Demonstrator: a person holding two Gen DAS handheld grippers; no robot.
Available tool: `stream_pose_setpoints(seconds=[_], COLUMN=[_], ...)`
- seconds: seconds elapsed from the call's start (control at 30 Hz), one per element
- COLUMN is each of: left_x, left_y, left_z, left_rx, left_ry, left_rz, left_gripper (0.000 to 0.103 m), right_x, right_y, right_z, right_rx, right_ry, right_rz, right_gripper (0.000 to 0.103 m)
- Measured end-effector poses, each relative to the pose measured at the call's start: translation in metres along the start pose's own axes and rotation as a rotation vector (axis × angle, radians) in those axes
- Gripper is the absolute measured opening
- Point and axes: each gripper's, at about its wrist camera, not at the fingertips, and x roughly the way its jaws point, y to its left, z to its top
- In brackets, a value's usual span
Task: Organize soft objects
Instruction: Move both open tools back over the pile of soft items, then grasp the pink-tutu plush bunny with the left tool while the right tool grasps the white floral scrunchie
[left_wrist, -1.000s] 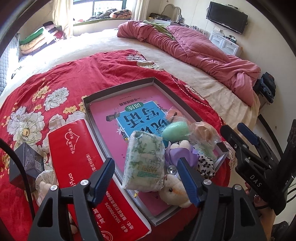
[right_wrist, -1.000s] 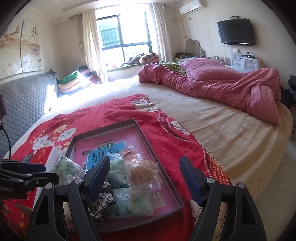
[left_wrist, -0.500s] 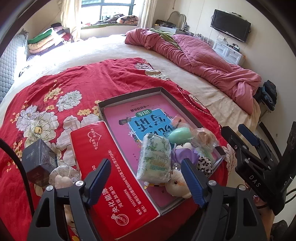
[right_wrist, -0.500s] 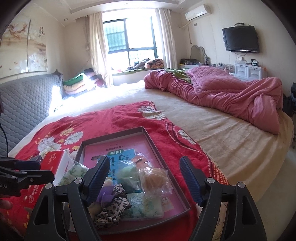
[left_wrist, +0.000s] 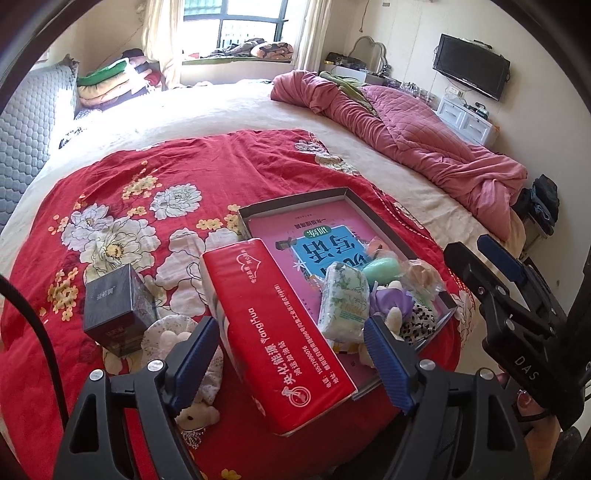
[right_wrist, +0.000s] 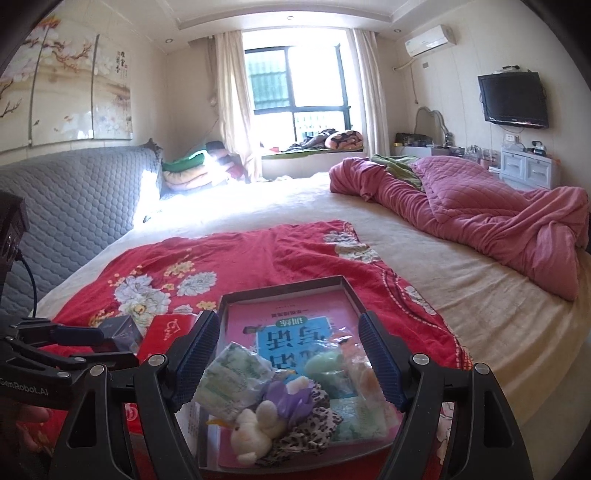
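Note:
A grey tray (left_wrist: 295, 201) with a pink book in it lies on the red floral blanket (left_wrist: 147, 173). In its near corner sit a green tissue pack (left_wrist: 345, 301), a green egg-shaped toy (left_wrist: 380, 267), a purple flower (left_wrist: 391, 299), a leopard-print piece (left_wrist: 421, 317) and a white plush (right_wrist: 255, 432). A red tissue pack (left_wrist: 280, 332) lies left of the tray. A small bear plush (left_wrist: 194, 415) and a floral pouch (left_wrist: 166, 332) lie by my left fingers. My left gripper (left_wrist: 291, 365) is open above the red pack. My right gripper (right_wrist: 291, 362) is open above the tray's toys.
A dark box (left_wrist: 114, 308) stands on the blanket at the left. A pink quilt (left_wrist: 406, 140) is bunched on the far right of the bed. A grey headboard (right_wrist: 66, 206) runs along the left. The bed edge drops off at the right.
Both grippers have pulled back and up from the tray. The left view has swung left, so the red pack, dark box and bear plush now show more. Both stay open and empty.

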Motion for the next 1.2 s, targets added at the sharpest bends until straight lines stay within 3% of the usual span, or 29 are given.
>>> stream_pose_setpoints(seconds=[0.23, 0.67, 0.93, 1.2], left_x=[-0.017, -0.021, 0.005, 0.039], left_y=[0.032, 0.112, 0.120, 0.117], left_z=[-0.013, -0.056, -0.078, -0.080], left_rx=[-0.048, -0.166, -0.181, -0.188], left_ry=[-0.006, 0.055, 0.125, 0.159], left_rz=[0.020, 0.108, 0.087, 0.084], left_gripper=[0.080, 0.080, 0.080, 0.080], right_x=[-0.004, -0.006, 0.002, 0.012], right_y=[0.027, 0.094, 0.129, 0.137], right_z=[0.006, 0.003, -0.010, -0.018], right_rx=[-0.051, -0.169, -0.236, -0.264], right_ry=[0.011, 0.060, 0.117, 0.145], right_rz=[0.055, 0.174, 0.210, 0.206], right_gripper=[0.079, 0.079, 0.079, 0.079])
